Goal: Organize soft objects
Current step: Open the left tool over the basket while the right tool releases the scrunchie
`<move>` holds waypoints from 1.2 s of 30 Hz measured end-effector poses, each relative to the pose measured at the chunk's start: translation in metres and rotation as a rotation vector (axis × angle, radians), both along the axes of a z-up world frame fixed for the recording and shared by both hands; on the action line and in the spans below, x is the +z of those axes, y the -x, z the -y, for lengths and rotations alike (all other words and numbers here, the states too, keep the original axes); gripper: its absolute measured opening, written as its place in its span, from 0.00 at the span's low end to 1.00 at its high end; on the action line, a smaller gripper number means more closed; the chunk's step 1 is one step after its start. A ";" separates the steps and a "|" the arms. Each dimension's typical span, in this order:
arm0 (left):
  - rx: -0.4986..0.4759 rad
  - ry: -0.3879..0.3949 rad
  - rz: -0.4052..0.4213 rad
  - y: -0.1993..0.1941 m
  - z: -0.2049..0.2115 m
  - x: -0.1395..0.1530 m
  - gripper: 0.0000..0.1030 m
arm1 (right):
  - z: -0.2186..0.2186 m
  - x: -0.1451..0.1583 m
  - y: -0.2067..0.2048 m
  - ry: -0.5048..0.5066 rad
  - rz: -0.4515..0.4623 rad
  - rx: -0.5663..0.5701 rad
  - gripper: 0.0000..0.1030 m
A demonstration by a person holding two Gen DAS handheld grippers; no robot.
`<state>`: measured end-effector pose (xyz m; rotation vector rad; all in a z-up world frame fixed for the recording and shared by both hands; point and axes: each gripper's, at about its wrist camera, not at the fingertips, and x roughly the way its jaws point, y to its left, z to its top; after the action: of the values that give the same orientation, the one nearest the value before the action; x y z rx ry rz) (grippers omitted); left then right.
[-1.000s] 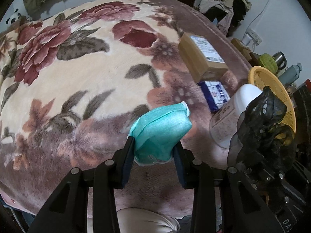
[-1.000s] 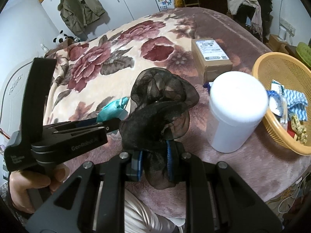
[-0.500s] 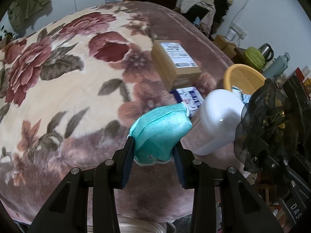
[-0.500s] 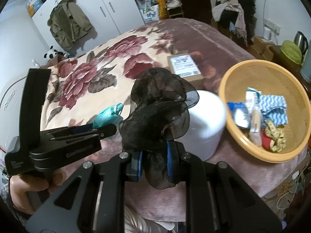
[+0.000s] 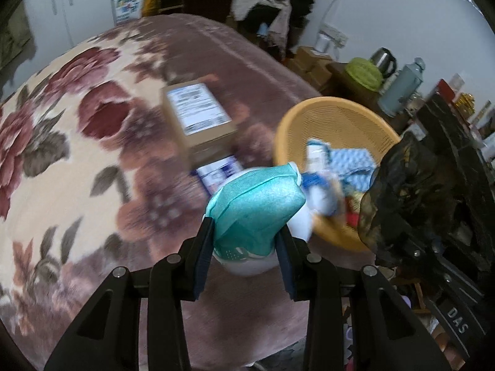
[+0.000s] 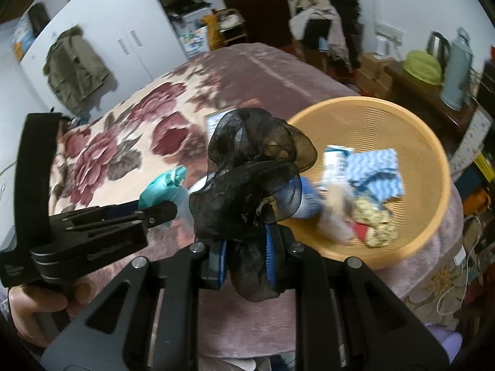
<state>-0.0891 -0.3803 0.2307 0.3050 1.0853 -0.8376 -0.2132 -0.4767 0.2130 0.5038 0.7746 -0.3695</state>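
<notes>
Left wrist view: teal mask (image 5: 253, 210) hides most of white jar (image 5: 298, 225).

Teal mask (image 5: 253, 207) in left gripper (image 5: 246, 258)

A cardboard box (image 5: 198, 120) lies on the floral blanket (image 5: 62, 142). Beyond the blanket stand a white wardrobe (image 6: 123, 40), a kettle (image 6: 437, 44) and a thermos (image 6: 456, 71).

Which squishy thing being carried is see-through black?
The black scrunchie, clamped in the right gripper. The left gripper carries a solid teal mask instead.
</notes>
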 end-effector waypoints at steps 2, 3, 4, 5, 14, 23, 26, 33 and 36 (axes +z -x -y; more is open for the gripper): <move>-0.028 0.014 -0.003 0.003 0.019 0.002 0.38 | 0.016 -0.002 0.005 -0.011 -0.001 -0.037 0.20; -0.042 0.016 -0.003 0.005 0.030 0.002 0.38 | 0.028 -0.004 0.009 -0.019 -0.002 -0.070 0.21; -0.060 0.018 0.001 0.008 0.040 0.002 0.38 | 0.037 -0.006 0.012 -0.029 -0.002 -0.095 0.21; -0.075 0.016 0.007 0.010 0.048 0.002 0.39 | 0.048 -0.008 0.016 -0.046 0.001 -0.125 0.22; -0.170 0.073 -0.011 0.023 0.107 -0.006 0.88 | 0.110 -0.016 0.043 -0.208 0.110 -0.271 0.33; -0.145 0.096 0.027 0.021 0.103 0.000 0.99 | 0.113 -0.010 0.061 -0.205 0.144 -0.368 0.88; -0.142 0.076 0.043 0.020 0.094 -0.004 0.99 | 0.100 -0.011 0.054 -0.150 0.075 -0.345 0.92; -0.121 0.063 0.031 0.022 0.069 -0.016 0.99 | 0.075 -0.015 0.054 -0.040 0.007 -0.328 1.00; -0.105 0.063 0.057 0.024 0.057 -0.017 0.99 | 0.066 -0.014 0.058 0.000 -0.004 -0.331 1.00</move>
<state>-0.1134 -0.4374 0.2134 0.3332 0.9940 -0.9490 -0.2713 -0.5424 0.1992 0.6329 0.6948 -0.6770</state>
